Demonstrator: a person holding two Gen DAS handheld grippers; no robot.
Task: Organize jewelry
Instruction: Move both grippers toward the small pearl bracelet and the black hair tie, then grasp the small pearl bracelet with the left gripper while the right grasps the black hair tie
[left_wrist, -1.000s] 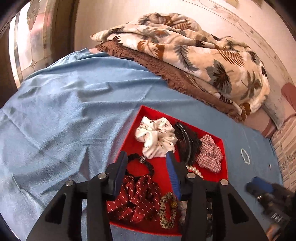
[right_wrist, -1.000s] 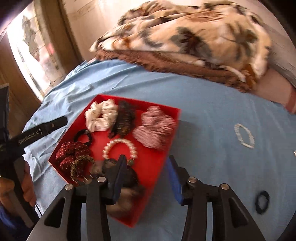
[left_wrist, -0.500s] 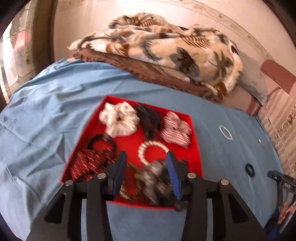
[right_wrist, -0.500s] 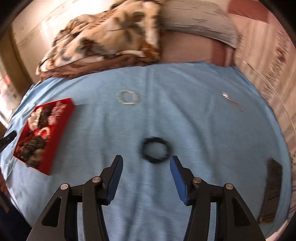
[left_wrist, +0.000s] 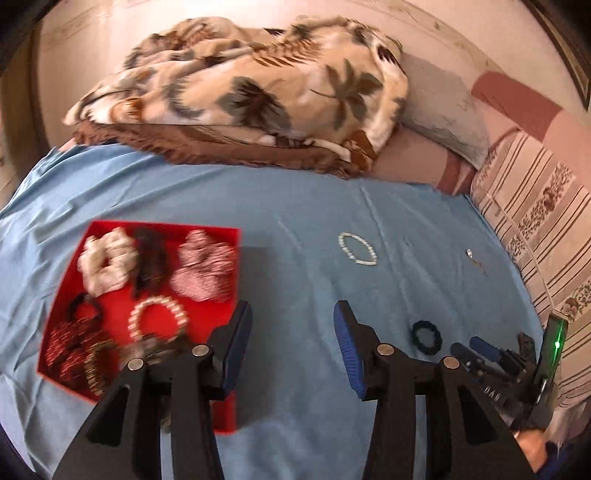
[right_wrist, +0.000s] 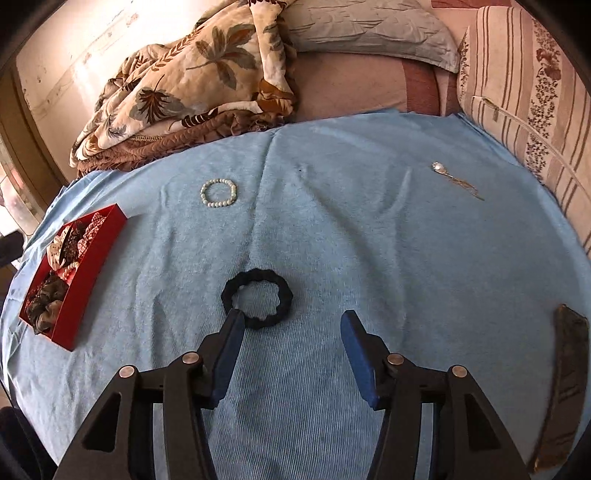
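A red tray (left_wrist: 236, 236) (right_wrist: 88, 258) on the blue sheet holds several scrunchies and a pearl bracelet (left_wrist: 159, 317). Loose on the sheet lie a black hair tie (right_wrist: 257, 302) (left_wrist: 427, 335), a white bead bracelet (right_wrist: 218, 192) (left_wrist: 357, 249) and a small pendant on a chain (right_wrist: 454, 180) (left_wrist: 474, 257). My right gripper (right_wrist: 291, 325) is open and empty, low over the sheet, with the black hair tie just ahead of its left finger. My left gripper (left_wrist: 291, 321) is open and empty, just right of the tray. The right gripper also shows in the left wrist view (left_wrist: 476, 349).
A folded leaf-print blanket (left_wrist: 258, 92) and a grey pillow (right_wrist: 369, 29) lie at the far side of the bed. A striped cushion (right_wrist: 524, 92) stands on the right. A dark flat object (right_wrist: 565, 373) lies at the sheet's right edge.
My left gripper has swung right, off the tray toward the open sheet. My right gripper has moved right from the tray and closed in on the black hair tie.
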